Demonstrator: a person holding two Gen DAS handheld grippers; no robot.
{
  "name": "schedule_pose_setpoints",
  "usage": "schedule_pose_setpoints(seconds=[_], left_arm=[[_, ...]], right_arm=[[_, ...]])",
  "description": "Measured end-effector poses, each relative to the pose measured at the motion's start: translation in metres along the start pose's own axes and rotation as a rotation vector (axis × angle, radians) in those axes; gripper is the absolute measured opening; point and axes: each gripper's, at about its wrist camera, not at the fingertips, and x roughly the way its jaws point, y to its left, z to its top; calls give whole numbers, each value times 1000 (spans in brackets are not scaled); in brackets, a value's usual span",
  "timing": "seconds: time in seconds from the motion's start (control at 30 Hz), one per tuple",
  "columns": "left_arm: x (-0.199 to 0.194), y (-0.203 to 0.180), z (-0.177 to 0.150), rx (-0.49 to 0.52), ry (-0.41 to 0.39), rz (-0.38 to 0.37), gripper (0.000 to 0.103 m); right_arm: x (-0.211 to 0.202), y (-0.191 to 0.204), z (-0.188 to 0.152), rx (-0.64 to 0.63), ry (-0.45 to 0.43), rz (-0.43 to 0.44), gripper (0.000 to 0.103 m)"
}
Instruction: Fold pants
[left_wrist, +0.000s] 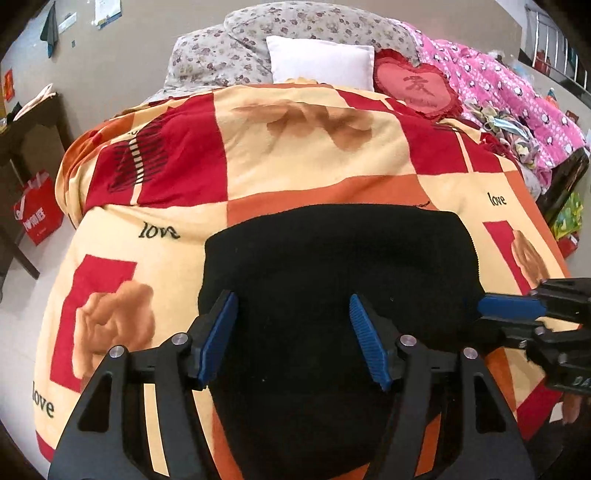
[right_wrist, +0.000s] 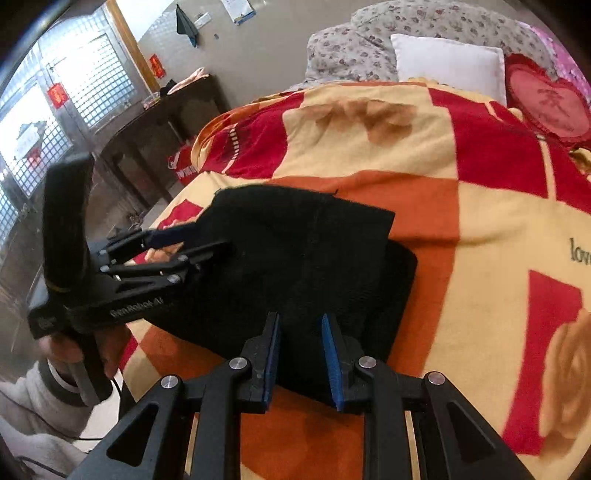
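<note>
left gripper: jaws spread wide, pointing forward and down | right gripper: jaws parted by a narrower gap, angled in from the right | person's left hand: wrapped round its handle

- The pants are black, of a soft knit-looking fabric, and already folded into a compact, roughly rectangular bundle.
- They lie flat on the bed's patterned cover, near its front edge.
- In the right wrist view the pants show two stacked layers: the upper layer sits slightly offset, so a strip of the lower layer peeks out along the right side.
- The far edge runs fairly straight, and its corners look rounded.
- No waistband or leg opening can be made out.
</note>
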Motion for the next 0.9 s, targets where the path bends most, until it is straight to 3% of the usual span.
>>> schedule_pose_setpoints(seconds=[0.13,0.27,0.37,0.53,0.77,0.9], left_arm=[[-1,1,2,-20,14,2,64],[1,0,3,-22,14,13,64],[4,-1,6,-23,19,22,66],[7,-1,10,-35,21,33,70],[-1,2,7,-63,34,35,70],[-6,4,1,-91,34,31,70]], right_arm=[[-9,7,14,-19,-63,-35,35],[7,5,31,-22,-89,-80,37],[40,-13,42,19,-48,-161,37],[41,-22,53,53,-48,-151,40],[1,13,25,-44,-47,-129,44],[2,18,0,-58,-38,-132,46]])
